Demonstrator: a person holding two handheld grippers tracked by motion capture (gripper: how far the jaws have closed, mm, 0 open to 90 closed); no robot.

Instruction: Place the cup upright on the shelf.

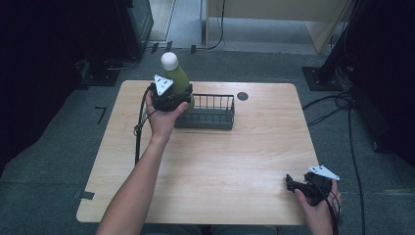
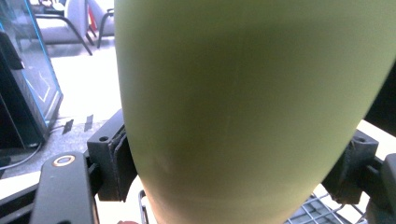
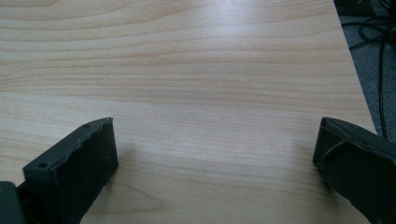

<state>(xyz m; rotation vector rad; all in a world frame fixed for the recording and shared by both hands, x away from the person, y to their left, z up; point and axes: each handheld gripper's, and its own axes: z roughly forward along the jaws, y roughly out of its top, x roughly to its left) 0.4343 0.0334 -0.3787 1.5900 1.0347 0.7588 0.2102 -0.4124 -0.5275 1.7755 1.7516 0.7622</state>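
Pinching the green bottle (image 2: 243, 107) between left gripper (image 2: 233, 172) jaws — right gripper (image 3: 215, 158) jaws spread, over bare table (image 3: 187, 70).

A pale green bottle (image 1: 178, 78) with a round white cap stands about upright between the left gripper's (image 1: 172, 96) fingers (image 2: 112, 161), pinched low on its body, over the left end of a dark wire basket (image 1: 211, 113).

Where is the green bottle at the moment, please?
In the high view, the green bottle stands upright at the table's far left, clamped in the left tongs, at the left end of the wire basket.
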